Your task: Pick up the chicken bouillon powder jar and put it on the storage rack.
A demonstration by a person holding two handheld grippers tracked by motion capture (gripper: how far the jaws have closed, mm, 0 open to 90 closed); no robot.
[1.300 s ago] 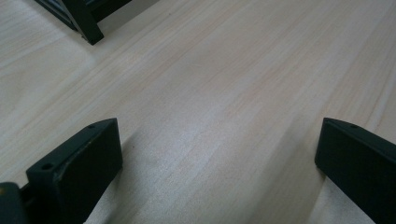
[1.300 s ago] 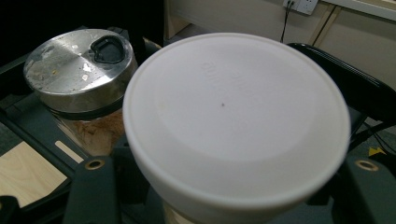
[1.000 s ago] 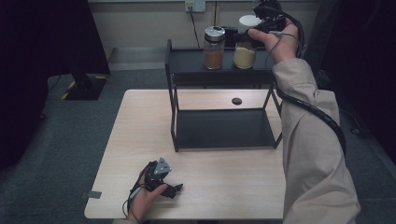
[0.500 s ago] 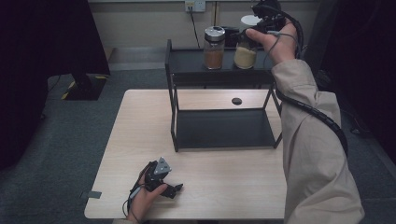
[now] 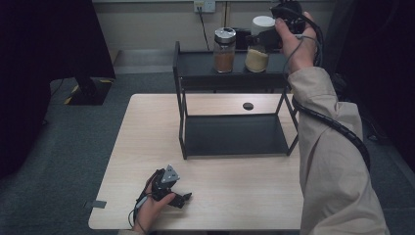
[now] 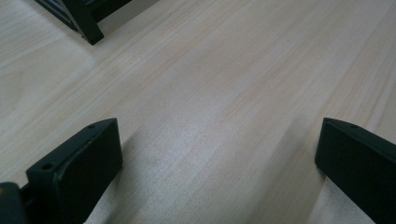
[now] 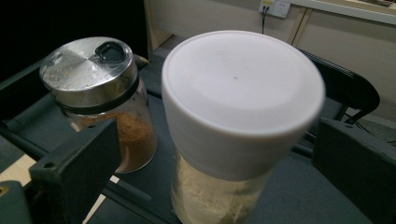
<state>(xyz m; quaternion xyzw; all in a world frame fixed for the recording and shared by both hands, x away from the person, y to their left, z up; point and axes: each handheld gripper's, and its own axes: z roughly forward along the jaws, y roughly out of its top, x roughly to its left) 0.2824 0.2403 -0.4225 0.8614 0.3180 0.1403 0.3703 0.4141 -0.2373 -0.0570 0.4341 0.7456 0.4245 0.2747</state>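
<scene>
Right tongs [image 7: 219, 154] just opened around white-lidded jar [image 7: 233, 107], arm outstretched, left tongs [image 6: 210, 154] open

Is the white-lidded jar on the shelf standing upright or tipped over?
Upright. The white-lidded jar stands on the rack's top shelf, lid up, beside the metal-lidded jar.

No readable text, labels, numbers anywhere.

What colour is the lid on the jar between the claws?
White. The jar's lid shows best in the right gripper view.
</scene>
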